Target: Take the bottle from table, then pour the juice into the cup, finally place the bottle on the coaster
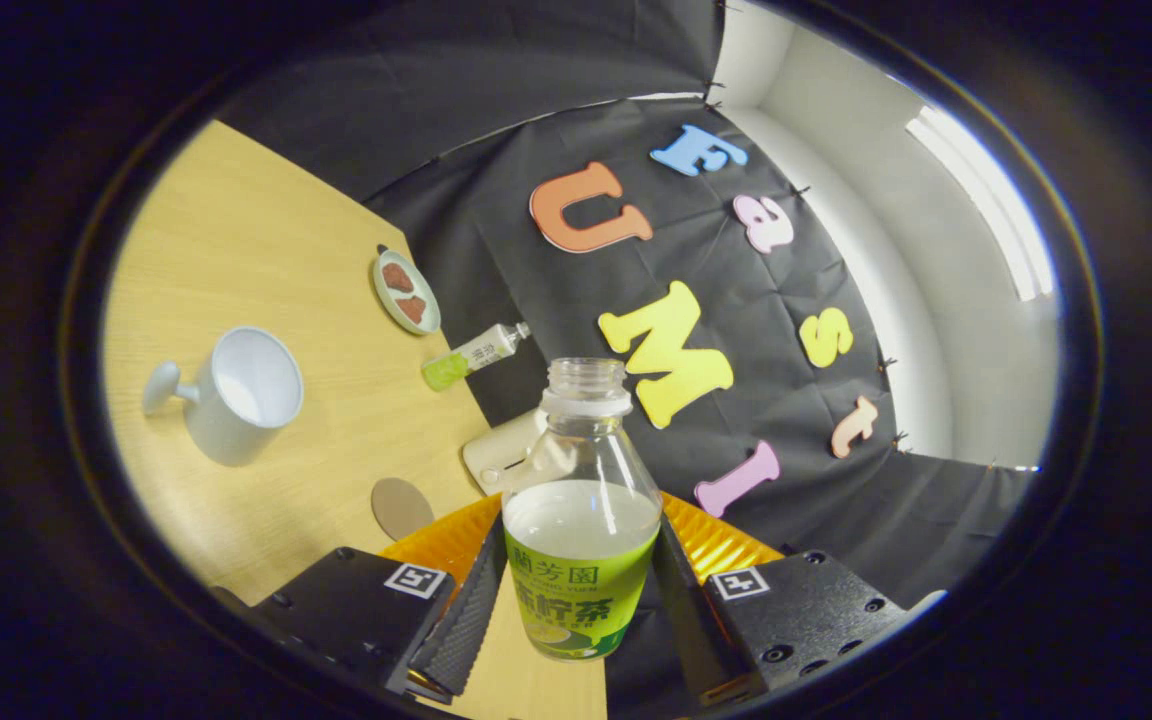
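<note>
While clamped between both fingers of the tool [576, 610], the bottle [581, 510] stands upright along them, uncapped, open mouth pointing ahead, pale juice filling roughly the lower half. Held by the labelled lower body, with the fingers narrowed onto either side of the label. Appears lifted and swung clear of the table [266, 240], which tilts away ahead and to the left of the tool.

Off to the left and well ahead sits the cup [241, 395], a white mug with its handle turned away from the tool and its mouth open towards it. Nearer the left finger, on the table, lies a small round disc, likely the coaster [401, 507]. Beyond the bottle: a small plate [406, 292] with two reddish pieces, a small bottle lying on its side [474, 357], and a pale rounded object [504, 450] just behind the bottle's shoulder.

Judged step: carrying to the cup for pouring. Best done by bringing the mouth over the cup's rim first, then tipping slowly, keeping the neck low and close. Firm grip needed throughout; liquid shifting may twist the bottle. Fast tilt risks splashing past the rim.
</note>
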A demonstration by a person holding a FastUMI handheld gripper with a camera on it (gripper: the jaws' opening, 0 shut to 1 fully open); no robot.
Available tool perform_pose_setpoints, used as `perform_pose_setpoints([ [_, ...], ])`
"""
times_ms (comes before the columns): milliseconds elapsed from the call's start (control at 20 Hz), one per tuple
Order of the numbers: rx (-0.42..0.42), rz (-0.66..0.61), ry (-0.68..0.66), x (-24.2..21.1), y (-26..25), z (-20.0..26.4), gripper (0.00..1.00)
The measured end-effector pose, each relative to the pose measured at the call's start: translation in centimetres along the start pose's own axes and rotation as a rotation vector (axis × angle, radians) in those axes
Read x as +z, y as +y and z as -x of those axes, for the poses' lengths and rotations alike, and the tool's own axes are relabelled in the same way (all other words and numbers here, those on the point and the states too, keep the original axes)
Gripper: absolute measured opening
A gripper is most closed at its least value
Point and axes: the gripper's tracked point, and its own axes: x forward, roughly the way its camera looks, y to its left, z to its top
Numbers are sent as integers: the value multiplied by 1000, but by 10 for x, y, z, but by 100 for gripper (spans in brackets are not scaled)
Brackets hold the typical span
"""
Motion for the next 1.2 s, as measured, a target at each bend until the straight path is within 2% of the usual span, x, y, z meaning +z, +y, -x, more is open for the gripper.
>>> perform_pose_setpoints([
  [350,-58,145,-15,16,1,-3,82],
  [550,-119,248,-33,25,-3,-1,82],
  [900,-150,413,-58,34,8,1,81],
  [1200,-152,484,-51,38,16,-7,81],
])
